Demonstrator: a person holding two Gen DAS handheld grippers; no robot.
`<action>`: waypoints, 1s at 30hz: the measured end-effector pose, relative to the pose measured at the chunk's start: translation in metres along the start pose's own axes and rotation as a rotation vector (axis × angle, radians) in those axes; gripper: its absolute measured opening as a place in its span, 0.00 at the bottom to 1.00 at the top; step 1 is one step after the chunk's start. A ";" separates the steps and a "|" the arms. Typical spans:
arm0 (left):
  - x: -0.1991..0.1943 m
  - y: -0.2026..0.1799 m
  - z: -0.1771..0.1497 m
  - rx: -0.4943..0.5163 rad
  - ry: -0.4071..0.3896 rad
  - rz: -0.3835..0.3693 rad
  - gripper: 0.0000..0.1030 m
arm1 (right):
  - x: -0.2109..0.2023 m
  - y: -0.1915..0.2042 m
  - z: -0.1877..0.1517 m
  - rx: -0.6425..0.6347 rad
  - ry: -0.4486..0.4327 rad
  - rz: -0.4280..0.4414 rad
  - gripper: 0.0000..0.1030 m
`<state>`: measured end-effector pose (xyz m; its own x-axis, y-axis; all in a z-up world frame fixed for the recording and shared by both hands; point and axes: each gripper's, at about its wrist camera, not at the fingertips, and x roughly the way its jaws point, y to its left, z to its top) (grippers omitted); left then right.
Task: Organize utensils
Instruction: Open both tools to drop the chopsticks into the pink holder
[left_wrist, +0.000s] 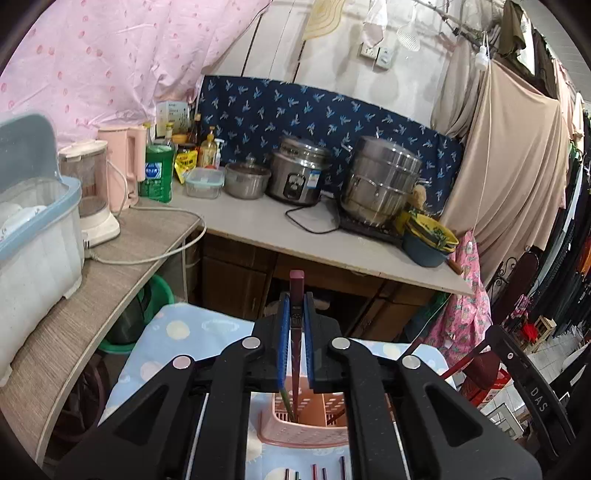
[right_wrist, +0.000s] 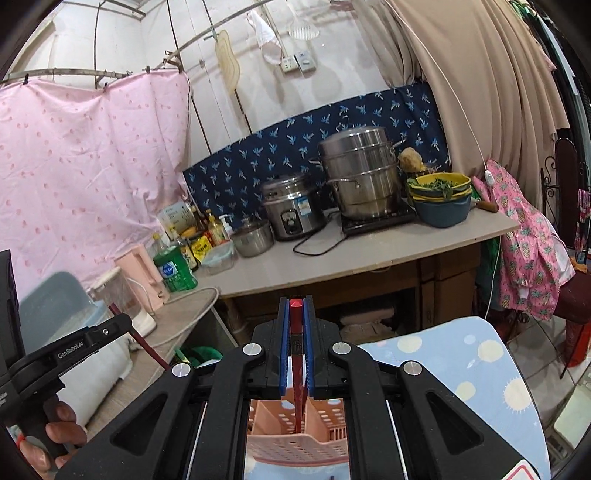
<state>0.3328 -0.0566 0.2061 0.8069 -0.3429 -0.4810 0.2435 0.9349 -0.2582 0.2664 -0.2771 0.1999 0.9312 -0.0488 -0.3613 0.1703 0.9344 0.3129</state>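
My left gripper (left_wrist: 295, 299) is shut on a dark maroon chopstick (left_wrist: 296, 282) that stands upright, its lower end down in a pink perforated utensil holder (left_wrist: 303, 430). A green chopstick (left_wrist: 286, 400) stands in the same holder. My right gripper (right_wrist: 296, 304) is shut on a red chopstick (right_wrist: 296, 314), also upright, with its tip inside the pink holder (right_wrist: 295, 448). Several more chopstick ends (left_wrist: 317, 472) lie on the blue dotted cloth (left_wrist: 173, 332) in front of the holder.
A grey counter (left_wrist: 266, 229) beyond holds a rice cooker (left_wrist: 297, 173), a steel steamer pot (left_wrist: 380, 181), a small pot, bottles and stacked bowls (left_wrist: 430, 236). A side shelf at left carries a dish box (left_wrist: 37, 229), a blender and a pink kettle. Clothes hang at right.
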 end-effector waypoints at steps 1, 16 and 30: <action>0.000 0.001 -0.001 -0.004 0.001 0.005 0.07 | -0.003 -0.001 0.000 0.002 -0.009 -0.005 0.08; -0.055 0.010 -0.024 0.021 -0.046 0.047 0.51 | -0.076 -0.006 -0.008 -0.007 -0.053 0.015 0.28; -0.111 0.015 -0.093 0.114 0.004 0.108 0.52 | -0.142 0.008 -0.086 -0.111 0.018 -0.012 0.32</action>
<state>0.1971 -0.0130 0.1778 0.8298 -0.2397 -0.5040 0.2147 0.9707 -0.1082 0.1078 -0.2326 0.1784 0.9233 -0.0544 -0.3803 0.1433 0.9672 0.2096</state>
